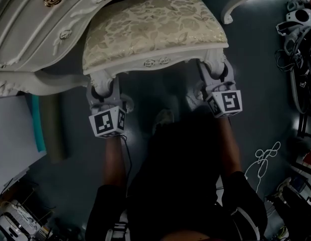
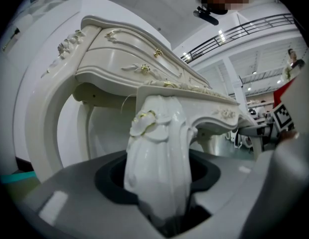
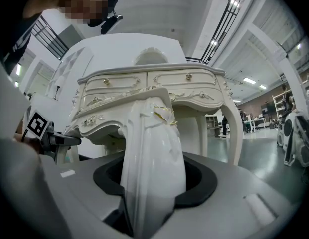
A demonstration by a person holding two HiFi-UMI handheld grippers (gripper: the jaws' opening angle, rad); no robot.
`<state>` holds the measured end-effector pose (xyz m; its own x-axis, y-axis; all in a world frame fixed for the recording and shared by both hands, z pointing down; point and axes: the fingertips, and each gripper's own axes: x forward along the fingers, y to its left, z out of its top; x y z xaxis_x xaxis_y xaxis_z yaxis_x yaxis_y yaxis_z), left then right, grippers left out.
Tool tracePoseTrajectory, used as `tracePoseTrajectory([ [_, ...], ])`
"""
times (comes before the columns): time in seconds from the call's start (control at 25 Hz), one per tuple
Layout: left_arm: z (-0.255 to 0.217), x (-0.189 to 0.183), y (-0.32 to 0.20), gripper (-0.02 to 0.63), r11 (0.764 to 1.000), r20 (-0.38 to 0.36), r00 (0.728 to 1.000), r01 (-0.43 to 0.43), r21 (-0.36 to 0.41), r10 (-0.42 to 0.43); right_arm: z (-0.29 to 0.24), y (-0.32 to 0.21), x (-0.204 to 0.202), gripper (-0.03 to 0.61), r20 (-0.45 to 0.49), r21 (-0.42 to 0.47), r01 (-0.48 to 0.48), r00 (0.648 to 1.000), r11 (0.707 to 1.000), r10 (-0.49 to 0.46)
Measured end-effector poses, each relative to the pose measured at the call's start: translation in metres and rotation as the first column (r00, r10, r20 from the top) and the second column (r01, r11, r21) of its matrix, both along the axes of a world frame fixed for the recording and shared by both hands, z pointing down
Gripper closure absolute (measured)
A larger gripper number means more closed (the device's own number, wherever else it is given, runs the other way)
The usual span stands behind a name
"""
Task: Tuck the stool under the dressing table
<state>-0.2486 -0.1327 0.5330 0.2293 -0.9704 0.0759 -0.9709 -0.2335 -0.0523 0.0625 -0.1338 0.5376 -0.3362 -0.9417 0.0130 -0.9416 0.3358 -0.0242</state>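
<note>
Left gripper (image 1: pixel 103 90) and right gripper (image 1: pixel 216 73) fingers (image 3: pixel 234 193) clamp stool (image 1: pixel 155 29) legs (image 2: pixel 159 158).

1. The stool (image 1: pixel 155 31) has a cream floral seat and stands on the dark floor (image 1: pixel 256 59). Its far edge reaches the carved front of the dressing table (image 1: pixel 35 34).
2. The left gripper (image 1: pixel 103 84) has the stool's near left leg between its jaws.
3. The right gripper (image 1: pixel 215 72) has the near right leg in the same way.
</note>
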Motion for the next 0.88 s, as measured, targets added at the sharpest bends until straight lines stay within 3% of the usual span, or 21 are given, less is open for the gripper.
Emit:
tracePoseTrajectory([
  [0.44, 0.002, 0.002, 0.002, 0.368, 0.997, 0.016, 0.998, 0.062, 0.041, -0.063, 0.009, -0.017, 0.003, 0.348, 0.003, 0.048, 0.044, 0.999, 0.998, -0.045],
  [0.88, 0.011, -0.049, -0.035, 0.368, 0.986, 0.029, 0.987, 0.153, 0.065, -0.155, 0.022, -0.085, -0.054, 0.348, 0.03, 0.07, 0.131, 0.991, 0.989, -0.133],
])
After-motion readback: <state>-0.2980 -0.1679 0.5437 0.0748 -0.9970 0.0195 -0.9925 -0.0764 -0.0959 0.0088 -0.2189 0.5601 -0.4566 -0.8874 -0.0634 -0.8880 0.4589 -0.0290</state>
